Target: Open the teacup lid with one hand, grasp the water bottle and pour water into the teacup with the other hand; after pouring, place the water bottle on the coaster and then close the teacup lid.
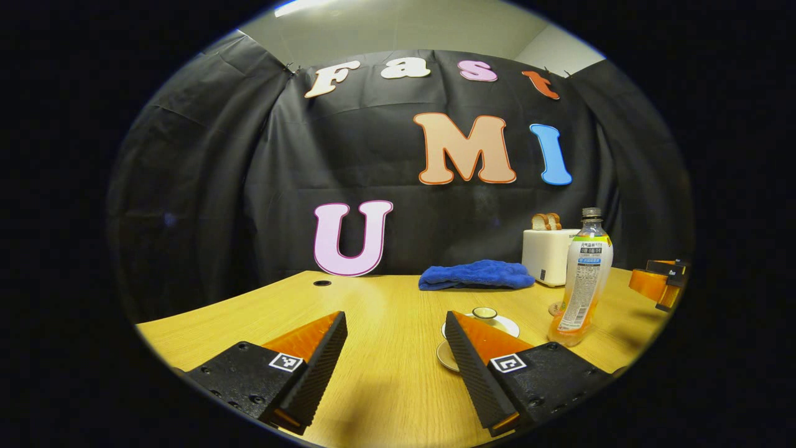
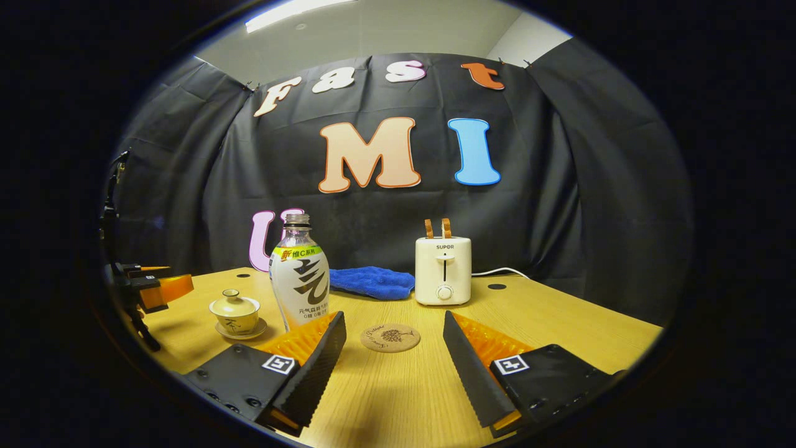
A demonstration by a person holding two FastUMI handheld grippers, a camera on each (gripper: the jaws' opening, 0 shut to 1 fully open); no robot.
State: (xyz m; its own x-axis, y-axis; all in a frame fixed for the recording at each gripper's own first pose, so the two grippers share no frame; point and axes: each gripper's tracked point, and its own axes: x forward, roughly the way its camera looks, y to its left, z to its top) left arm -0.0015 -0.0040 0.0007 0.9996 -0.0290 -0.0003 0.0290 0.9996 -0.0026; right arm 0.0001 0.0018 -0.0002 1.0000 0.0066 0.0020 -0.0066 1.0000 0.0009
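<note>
In the left gripper view I see my left gripper [image 1: 395,339] low over the table [image 1: 249,305] with its jaws wide apart and nothing between them; the teacup [image 1: 482,320] stands just behind the right finger, partly hidden by it, and its lid [image 1: 484,312] is on; the water bottle [image 1: 583,280] stands upright just beside the teacup, cap off as far as I can tell; so I judge that no step is done yet, and lifting the lid comes first. Farther back lie a blue cloth [image 1: 476,274] and a toaster [image 1: 547,255] with bread in it, both well apart from my path; the other gripper [image 1: 659,283] shows at the far edge.

In the right gripper view my right gripper [image 2: 393,339] has its jaws apart too, holding nothing; the water bottle [image 2: 300,280] stands just behind the left finger, the teacup [image 2: 235,312] with its saucer near it on the far side, and the coaster [image 2: 390,338] lies bare between the fingers, waiting for the bottle; pouring, setting down and closing are all left. The toaster [image 2: 443,270] and the cloth [image 2: 372,281] stay behind and, I think, do not block; the bottle so near the cup could be knocked when the lid is lifted.
</note>
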